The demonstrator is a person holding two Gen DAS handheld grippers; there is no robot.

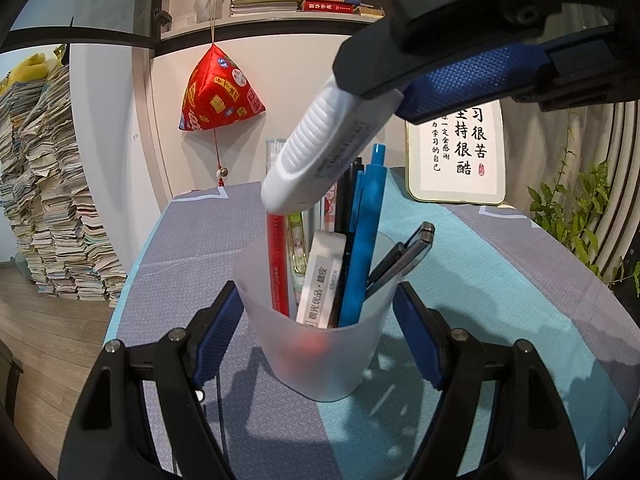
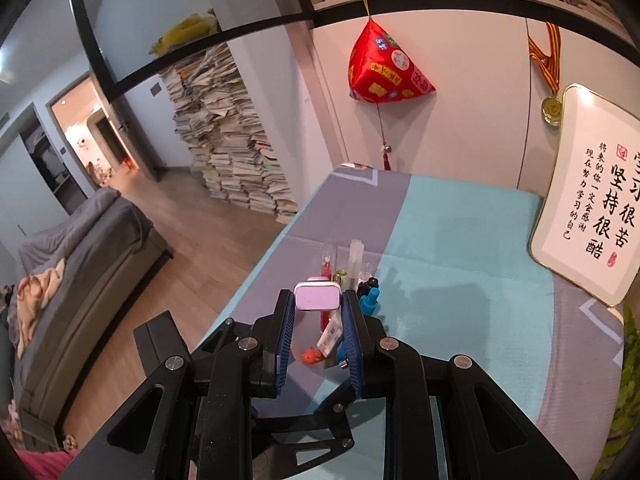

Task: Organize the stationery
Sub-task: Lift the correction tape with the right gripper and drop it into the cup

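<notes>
Left wrist view: the left tool (image 1: pixel 318 312) is clamped on the frosted cup (image 1: pixel 320 344) sitting on the desk (image 1: pixel 192 264), already stuffed with a blue pen (image 1: pixel 366 240), a red ruler (image 1: pixel 279 260) and an eraser (image 1: pixel 322 284). The right tool (image 1: pixel 400 92) hangs above it pinching a white correction tape (image 1: pixel 320 160), nose angled down. Right wrist view: the right tool (image 2: pixel 318 306) is nearly closed on that tape (image 2: pixel 317 297), right over the cup. Probably best to aim for the gap beside the ruler, lower gently, and only let go once it's inside the rim.
</notes>
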